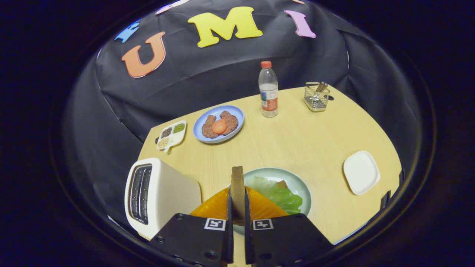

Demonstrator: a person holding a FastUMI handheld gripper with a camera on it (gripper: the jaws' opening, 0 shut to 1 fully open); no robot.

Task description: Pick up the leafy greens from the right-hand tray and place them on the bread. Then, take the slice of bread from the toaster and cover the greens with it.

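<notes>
Both fingers of the gripper (pixel 237 202) clamp edge-on a slice of bread (pixel 237 185), held upright above the leafy greens (pixel 280 194) on the pale green plate (pixel 297 178) at the desk's near edge, beside the toaster (pixel 159 193). Light, stiff and crumbly, it wants gentle pressure on its faces

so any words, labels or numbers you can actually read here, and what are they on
Nothing here is readable.
bottle: the label's print is too small and blurred.
hand-held gripper, shut on the bread slice: two square black-and-white code markers, no letters.
toaster: no markings visible.
</notes>
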